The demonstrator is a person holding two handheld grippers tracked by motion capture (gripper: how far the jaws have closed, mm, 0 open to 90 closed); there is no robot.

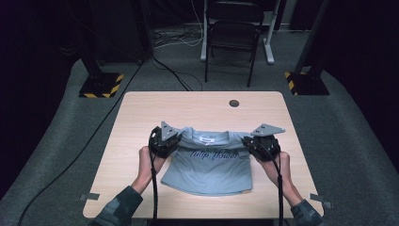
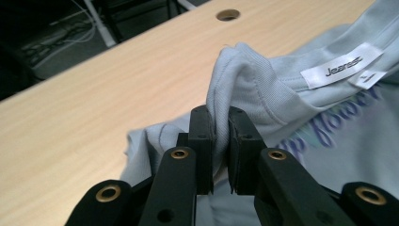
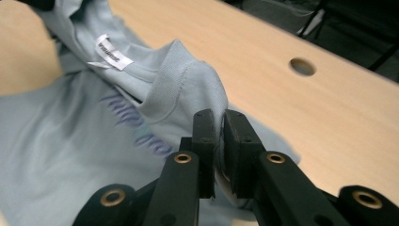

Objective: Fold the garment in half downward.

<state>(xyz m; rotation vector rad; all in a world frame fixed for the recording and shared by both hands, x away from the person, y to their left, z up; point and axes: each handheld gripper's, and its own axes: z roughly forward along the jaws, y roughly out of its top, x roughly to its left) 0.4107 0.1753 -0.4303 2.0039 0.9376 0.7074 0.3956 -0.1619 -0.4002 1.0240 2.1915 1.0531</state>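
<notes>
Both grippers, left (image 2: 220,141) and right (image 3: 219,146), pinch the shirt's (image 1: 211,165) shoulders; its body lies nearer, between them.

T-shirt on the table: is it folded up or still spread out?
Mostly spread. The T-shirt lies front up, print readable, while the left gripper and right gripper each pinch a shoulder.

The wooden table (image 1: 141,155) has a round hole (image 1: 234,103) near its far edge, and grey tape tabs sit at its near corners, one left (image 1: 89,196) and one right (image 1: 321,201). Beyond it a dark folding chair (image 1: 234,33) stands on grey carpet (image 1: 357,155), with loose cables (image 1: 176,40) on the floor to its left. Two black stands rest on yellow-and-black striped bases, one at the far left (image 1: 100,84) and one at the far right (image 1: 306,82).
</notes>
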